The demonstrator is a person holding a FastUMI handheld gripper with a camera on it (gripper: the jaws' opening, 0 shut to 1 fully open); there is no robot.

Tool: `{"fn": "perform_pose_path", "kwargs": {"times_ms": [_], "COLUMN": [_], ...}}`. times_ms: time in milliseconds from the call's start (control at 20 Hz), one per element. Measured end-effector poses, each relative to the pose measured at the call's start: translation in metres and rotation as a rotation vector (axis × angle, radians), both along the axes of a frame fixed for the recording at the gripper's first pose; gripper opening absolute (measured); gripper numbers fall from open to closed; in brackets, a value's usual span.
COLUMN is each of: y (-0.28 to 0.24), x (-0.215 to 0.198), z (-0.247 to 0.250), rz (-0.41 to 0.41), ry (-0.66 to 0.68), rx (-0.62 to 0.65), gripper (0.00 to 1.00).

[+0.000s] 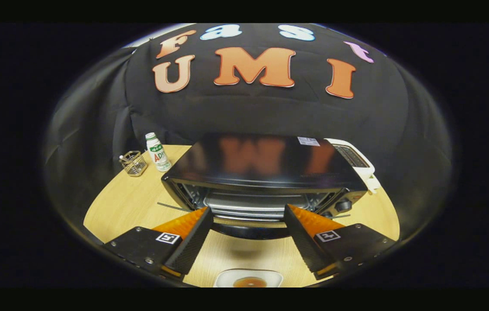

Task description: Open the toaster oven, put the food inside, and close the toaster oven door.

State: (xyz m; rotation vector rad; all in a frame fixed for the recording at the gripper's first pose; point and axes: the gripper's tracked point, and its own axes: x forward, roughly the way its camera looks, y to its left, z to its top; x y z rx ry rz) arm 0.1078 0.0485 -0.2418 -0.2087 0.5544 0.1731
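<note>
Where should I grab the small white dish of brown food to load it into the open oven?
Take the white dish by its raised rim from above: it sits flat on the wooden table, below the open gripper, before the black toaster oven.

Nothing legible — label (157, 156) on the bottle (156, 149) and sticker (308, 141) on the toaster oven (261, 166) too small; claw (248, 210) fingers apart.

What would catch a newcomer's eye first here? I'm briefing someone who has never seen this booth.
The black toaster oven, its door down, sits just ahead of the open hand-held gripper. A plate of food lies on the wooden table below the fingers. Beyond, beside the oven, stand a small bottle and a wire basket.
</note>
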Motion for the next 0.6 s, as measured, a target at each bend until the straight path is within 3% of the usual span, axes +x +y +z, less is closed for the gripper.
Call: {"fn": "perform_pose_path", "kwargs": {"times_ms": [600], "y": [-0.012], "x": [-0.059], "z": [-0.047], "rz": [-0.007], "ry": [-0.114], "rx": [-0.003], "gripper": [0.99]}}
